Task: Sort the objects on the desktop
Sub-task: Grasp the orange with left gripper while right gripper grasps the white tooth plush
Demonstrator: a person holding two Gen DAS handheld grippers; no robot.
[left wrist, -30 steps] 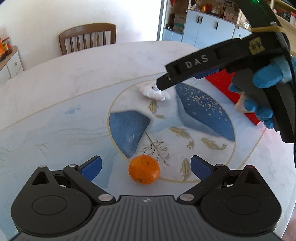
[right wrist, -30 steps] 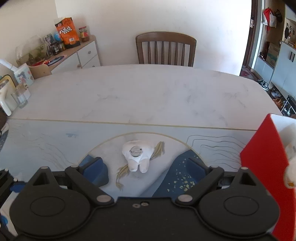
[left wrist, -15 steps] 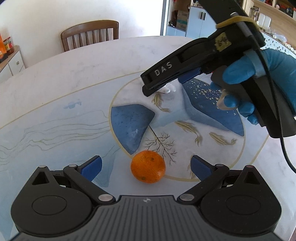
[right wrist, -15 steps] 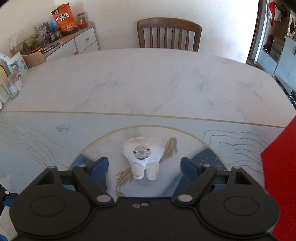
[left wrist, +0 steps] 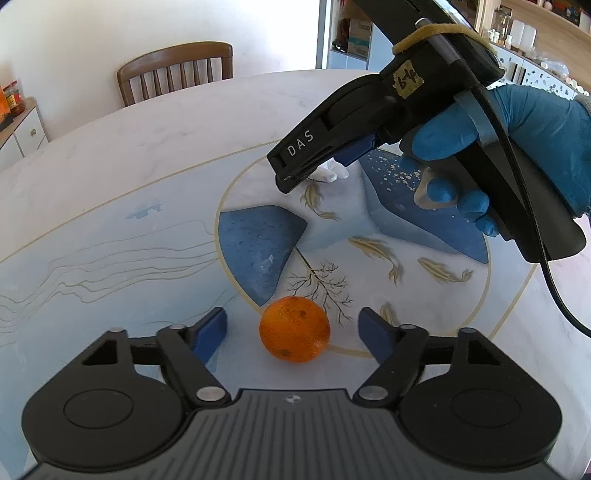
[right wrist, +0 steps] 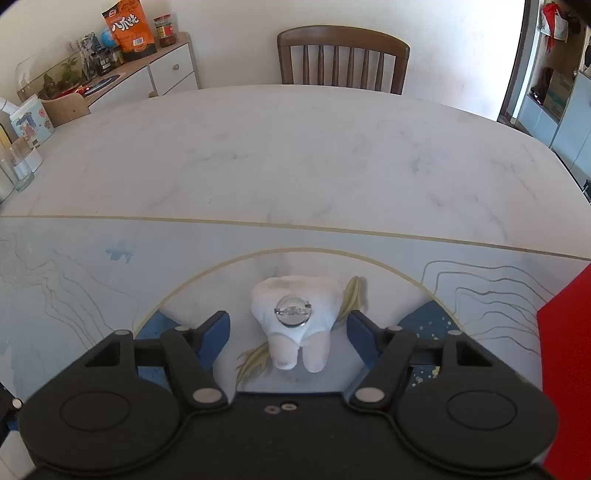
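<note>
One white tooth-shaped toy (right wrist: 295, 321) – clear disc on top

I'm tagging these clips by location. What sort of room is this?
Most likely a home dining room or kitchen-diner: a large marble-look dining table with a wooden chair pushed up to it, and a white sideboard carrying a snack bag and jars.

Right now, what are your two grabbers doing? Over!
Left gripper open around orange. Right gripper open around white tooth toy. Neither gripped yet. Nothing blocking either.
</note>
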